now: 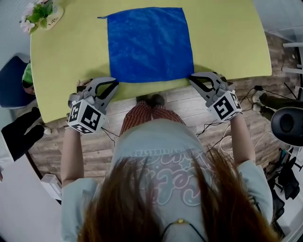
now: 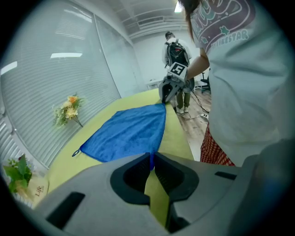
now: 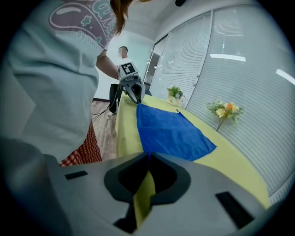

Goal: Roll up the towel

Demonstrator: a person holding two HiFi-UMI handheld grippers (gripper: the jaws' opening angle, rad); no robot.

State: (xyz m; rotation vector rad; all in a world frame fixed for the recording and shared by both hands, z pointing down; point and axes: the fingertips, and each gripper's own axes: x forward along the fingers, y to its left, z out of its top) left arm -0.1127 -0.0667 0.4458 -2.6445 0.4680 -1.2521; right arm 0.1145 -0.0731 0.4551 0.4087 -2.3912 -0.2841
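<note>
Pinching its near corners, the left gripper (image 1: 113, 86) and right gripper (image 1: 193, 78) clamp the blue towel (image 1: 149, 45); soft, light and floppy, it should roll evenly from there.

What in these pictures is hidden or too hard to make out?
- Head view: the two near corners of the towel are covered by the tips of the left gripper and right gripper.
- Head view: the flower arrangement is cut off by the top edge, and its label is too small to read.
- Left gripper view: the gripper's body hides the near part of the table; only a blue sliver shows between the shut jaws.
</note>
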